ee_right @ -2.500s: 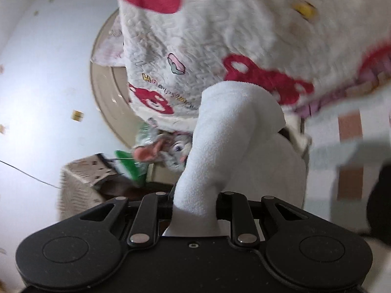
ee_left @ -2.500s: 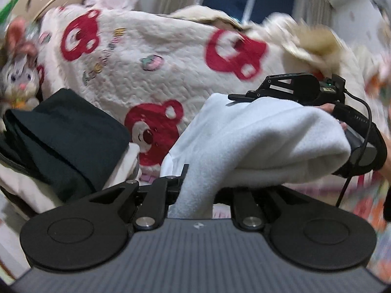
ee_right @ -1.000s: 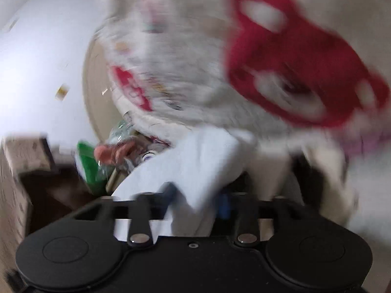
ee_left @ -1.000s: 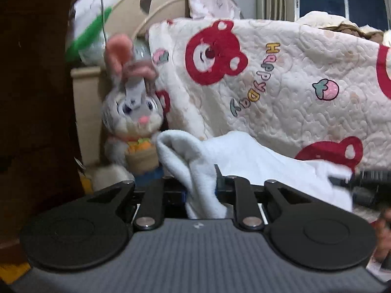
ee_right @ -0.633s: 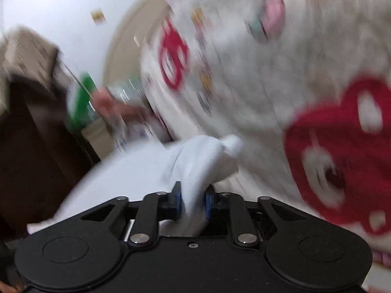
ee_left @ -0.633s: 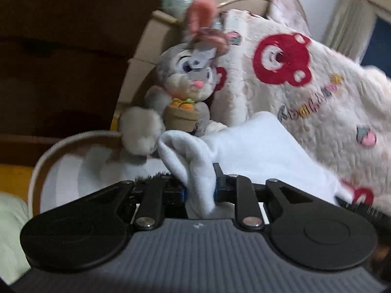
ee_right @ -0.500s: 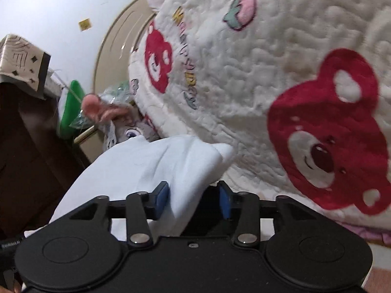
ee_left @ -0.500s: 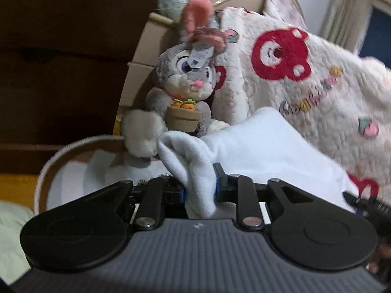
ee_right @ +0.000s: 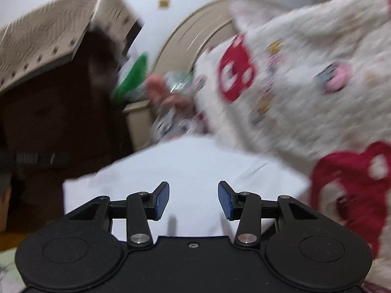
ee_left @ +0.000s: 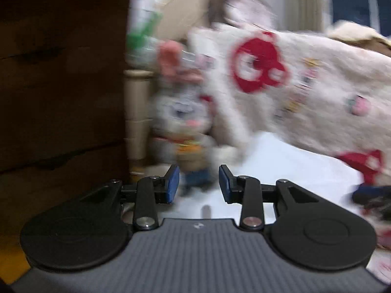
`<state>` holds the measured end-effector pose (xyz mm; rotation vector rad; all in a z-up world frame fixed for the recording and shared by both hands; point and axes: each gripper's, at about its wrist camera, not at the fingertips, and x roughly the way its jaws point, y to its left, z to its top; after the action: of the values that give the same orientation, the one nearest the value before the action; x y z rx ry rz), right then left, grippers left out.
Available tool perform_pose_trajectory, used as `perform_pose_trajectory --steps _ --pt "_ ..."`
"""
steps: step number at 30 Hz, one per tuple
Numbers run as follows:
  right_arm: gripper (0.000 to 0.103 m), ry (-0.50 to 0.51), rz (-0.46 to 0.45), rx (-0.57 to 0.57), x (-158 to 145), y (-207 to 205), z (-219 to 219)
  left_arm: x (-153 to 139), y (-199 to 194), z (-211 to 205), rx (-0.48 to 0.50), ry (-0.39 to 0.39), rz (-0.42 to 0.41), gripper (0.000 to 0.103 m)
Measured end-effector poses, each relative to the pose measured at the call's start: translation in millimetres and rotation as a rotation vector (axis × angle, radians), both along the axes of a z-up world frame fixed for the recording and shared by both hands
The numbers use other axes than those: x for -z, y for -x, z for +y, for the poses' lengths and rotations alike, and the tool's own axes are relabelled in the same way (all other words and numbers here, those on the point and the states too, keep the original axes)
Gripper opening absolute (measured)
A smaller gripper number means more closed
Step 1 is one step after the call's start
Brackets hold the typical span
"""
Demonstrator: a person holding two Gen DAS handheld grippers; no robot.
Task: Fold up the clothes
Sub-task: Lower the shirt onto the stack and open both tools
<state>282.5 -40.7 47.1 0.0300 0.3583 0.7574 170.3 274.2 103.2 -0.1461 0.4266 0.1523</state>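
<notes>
At the left stands a dark wooden cabinet. Next to it a blurred plush rabbit sits before the beige headboard. The white garment lies folded under both tools. The left gripper and the right gripper are spread and hold nothing. At the right lies a cream quilt with red bears.

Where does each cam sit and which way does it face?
Left wrist: on the left gripper, facing a plush rabbit by a dark dresser; own open fingers show.
Right wrist: on the right gripper, over a white garment; own open fingers show.
Shared: garment, bear-print blanket, rabbit, dresser.
</notes>
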Motion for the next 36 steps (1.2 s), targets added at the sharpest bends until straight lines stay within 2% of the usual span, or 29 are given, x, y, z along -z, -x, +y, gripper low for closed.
perform_pose_trajectory --steps 4,5,7,10,14,19,25,28,29,30,32,36 --pt "0.05 0.097 -0.002 -0.069 8.0 9.9 24.4 3.7 -54.6 -31.0 0.109 0.007 0.114 0.031" --pt "0.051 0.128 -0.01 -0.08 8.6 14.0 28.6 7.5 -70.6 -39.4 0.131 -0.001 0.172 0.031" --pt "0.052 0.175 -0.008 -0.096 10.2 14.7 31.8 18.9 -96.7 -47.9 0.126 -0.024 0.296 0.031" --pt "0.051 0.202 0.023 -0.125 12.6 11.9 33.6 31.1 -114.4 -44.0 0.086 -0.024 0.365 0.031" --pt "0.051 0.222 0.018 -0.123 20.5 11.3 45.1 48.7 -119.4 -40.7 0.043 -0.033 0.398 0.031" --pt "0.05 0.26 -0.051 -0.116 33.4 27.7 64.1 65.0 -116.9 -34.9 0.002 -0.022 0.4 0.031" --pt "0.05 0.251 -0.048 -0.119 34.5 29.0 61.4 56.8 -114.0 -39.3 0.036 -0.055 0.373 0.03" --pt "0.051 0.243 -0.084 -0.11 21.9 34.8 54.9 48.9 -114.1 -44.7 0.062 -0.087 0.349 0.03" --pt "0.054 0.229 -0.1 -0.097 18.3 35.9 51.1 46.4 -117.8 -47.8 0.076 -0.112 0.366 0.032" --pt "0.062 0.211 -0.117 -0.071 16.3 32.7 45.7 43.9 -122.5 -51.2 0.09 -0.142 0.388 0.033" --pt "0.069 0.176 -0.151 -0.011 13.4 21.6 33.9 41.9 -133.7 -56.5 0.098 -0.175 0.43 0.031" --pt "0.069 0.134 -0.08 0.144 17.2 -43.0 14.5 39.7 -139.4 -60.4 0.108 -0.194 0.425 0.032"
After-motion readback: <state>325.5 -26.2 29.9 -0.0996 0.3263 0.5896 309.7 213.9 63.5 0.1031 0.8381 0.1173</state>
